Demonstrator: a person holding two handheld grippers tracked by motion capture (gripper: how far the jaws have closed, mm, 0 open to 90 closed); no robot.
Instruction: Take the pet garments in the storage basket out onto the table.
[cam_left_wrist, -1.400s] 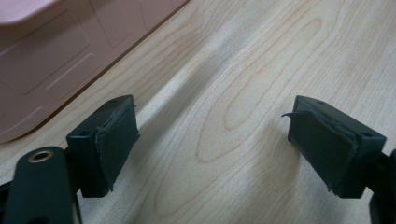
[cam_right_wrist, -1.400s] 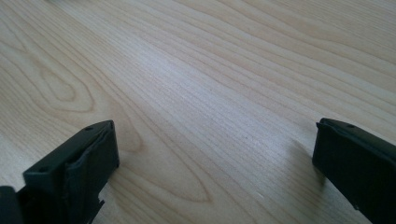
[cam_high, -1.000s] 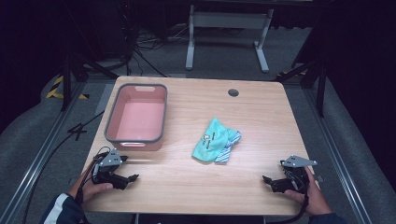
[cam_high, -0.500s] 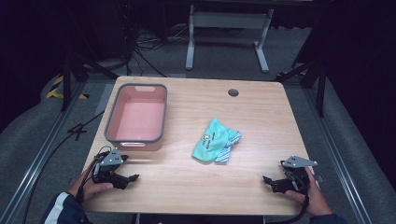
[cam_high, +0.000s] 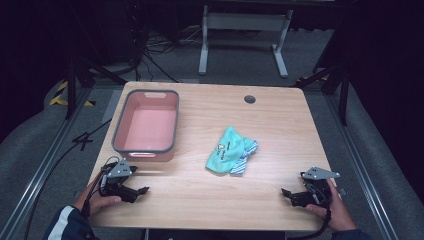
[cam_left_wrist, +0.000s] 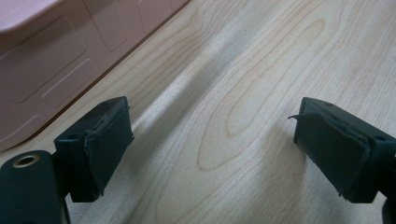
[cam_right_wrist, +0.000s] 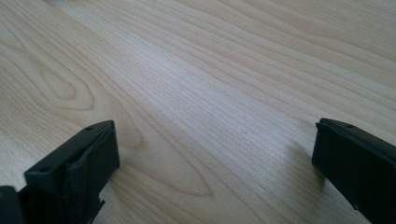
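Observation:
A pink tub with a grey rim stands on the left half of the wooden table. A crumpled teal cloth with a striped piece under it lies near the middle. My left gripper rests on the table near the front left corner, below the tub, open with nothing between its jaws. In the left gripper view the open left gripper faces bare wood, with the tub's pink wall at upper left. My right gripper rests near the front right corner, open and empty; the right gripper stands over bare wood.
A round dark grommet sits in the table near its far edge. Beyond the table stand a white metal frame and cables on grey carpet. A metal rail runs along the floor at the left.

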